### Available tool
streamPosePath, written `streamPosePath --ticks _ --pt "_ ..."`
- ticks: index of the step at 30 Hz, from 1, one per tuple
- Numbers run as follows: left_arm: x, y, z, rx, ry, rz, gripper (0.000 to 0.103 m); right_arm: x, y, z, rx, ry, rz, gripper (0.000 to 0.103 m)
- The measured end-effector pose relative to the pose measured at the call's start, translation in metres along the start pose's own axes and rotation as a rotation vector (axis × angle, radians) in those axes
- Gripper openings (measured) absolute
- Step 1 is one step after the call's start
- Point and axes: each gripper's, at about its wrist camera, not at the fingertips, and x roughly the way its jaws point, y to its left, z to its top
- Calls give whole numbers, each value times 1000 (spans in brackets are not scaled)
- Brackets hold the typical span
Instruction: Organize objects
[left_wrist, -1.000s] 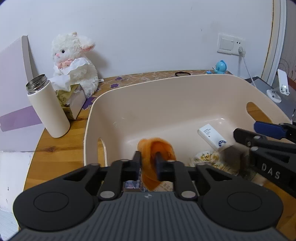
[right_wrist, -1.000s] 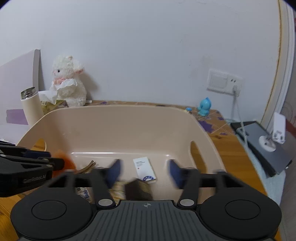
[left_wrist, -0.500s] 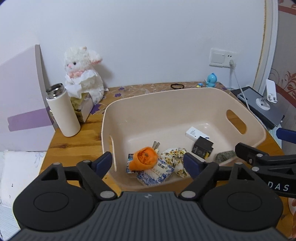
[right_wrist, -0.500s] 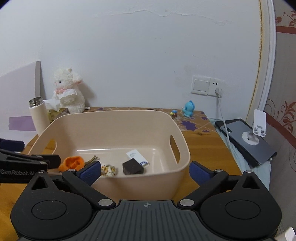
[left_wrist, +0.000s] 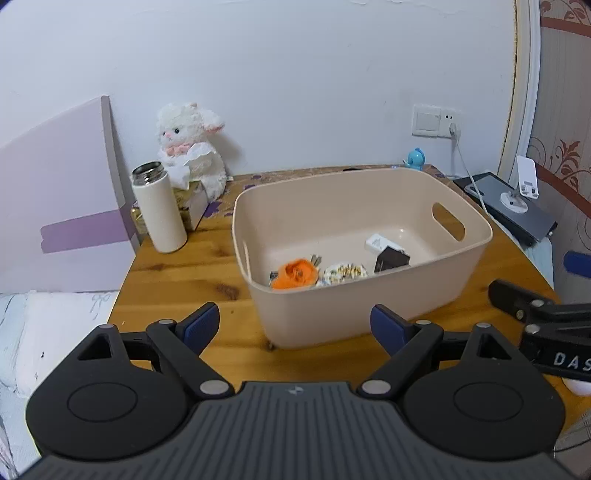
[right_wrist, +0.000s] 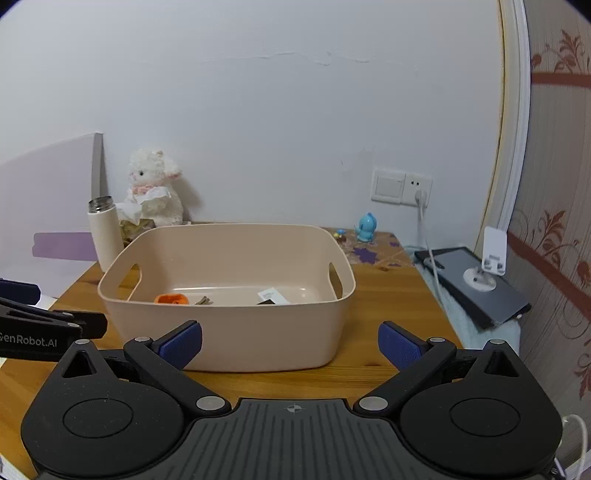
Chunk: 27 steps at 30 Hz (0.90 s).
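A beige plastic bin (left_wrist: 369, 306) (right_wrist: 236, 332) stands on the wooden table. Inside lie an orange cloth item (left_wrist: 295, 273) (right_wrist: 170, 299), a patterned pouch (left_wrist: 345, 272), a dark box (left_wrist: 391, 258) (right_wrist: 266, 302), a white box (left_wrist: 376, 243) (right_wrist: 273, 294) and keys (right_wrist: 204, 301). My left gripper (left_wrist: 295, 328) is open and empty, in front of the bin's near wall. My right gripper (right_wrist: 290, 341) is open and empty, also in front of the bin. Each gripper shows at the edge of the other's view.
A white bottle (left_wrist: 159, 210) (right_wrist: 105, 236), a tissue box (left_wrist: 192, 203) and a white plush lamb (left_wrist: 188, 147) (right_wrist: 153, 188) stand at the back left. A blue toy (left_wrist: 416, 158) (right_wrist: 366, 226) is at the back. A tablet with a stand (left_wrist: 517, 210) (right_wrist: 476, 280) lies right.
Both grippers let go of their items in the bin, opened, and pulled back and up out of it. The orange item and dark box now lie inside.
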Motion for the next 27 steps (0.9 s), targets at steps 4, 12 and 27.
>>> streamPosePath --ticks 4,12,27 --pt "-19 6 -11 -23 -13 -4 90 -18 1 -7 -13 -11 8 103" --pt "-53 13 -30 -57 -13 -46 94 -43 0 -26 24 9 43 103" --pt "-90 16 -56 -33 -18 -72 96 -70 2 -56 60 69 92 103"
